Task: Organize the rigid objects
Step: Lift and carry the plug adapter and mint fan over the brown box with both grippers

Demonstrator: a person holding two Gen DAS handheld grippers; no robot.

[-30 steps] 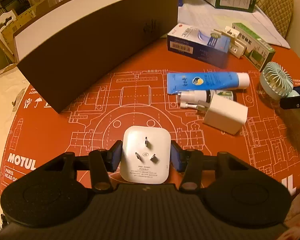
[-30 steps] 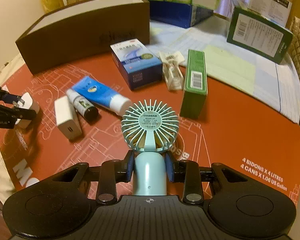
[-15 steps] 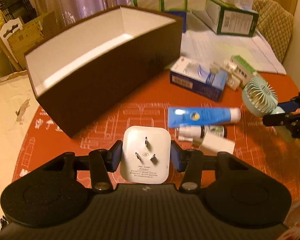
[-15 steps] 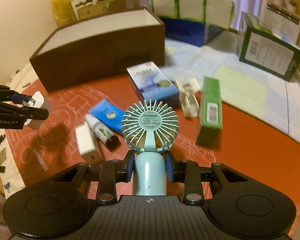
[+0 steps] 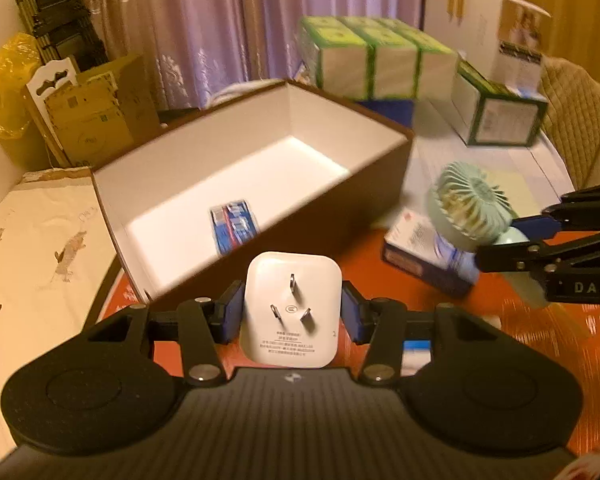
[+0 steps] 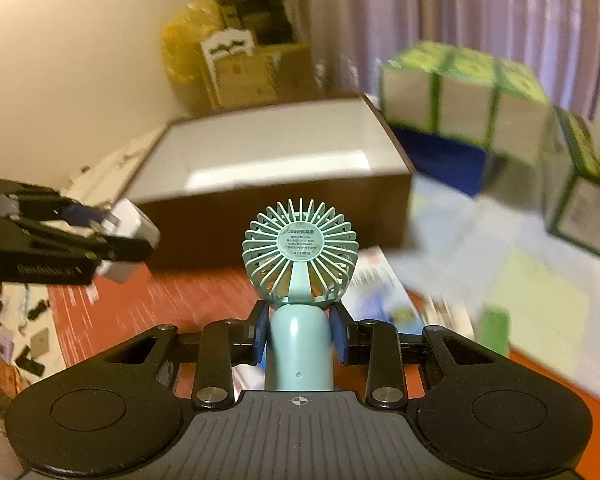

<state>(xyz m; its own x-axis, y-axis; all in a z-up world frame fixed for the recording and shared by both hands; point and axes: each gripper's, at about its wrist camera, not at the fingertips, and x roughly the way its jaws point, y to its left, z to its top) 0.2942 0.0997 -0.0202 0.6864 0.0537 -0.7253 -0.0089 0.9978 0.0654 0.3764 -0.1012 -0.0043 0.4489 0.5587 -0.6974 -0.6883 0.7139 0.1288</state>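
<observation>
Clamping the white plug adapter at lower centre of the left wrist view, the left gripper sits below the open brown box; a blue packet lies inside.

Right wrist view: the right gripper grips the mint handheld fan by its handle, centre frame, before the box.
</observation>
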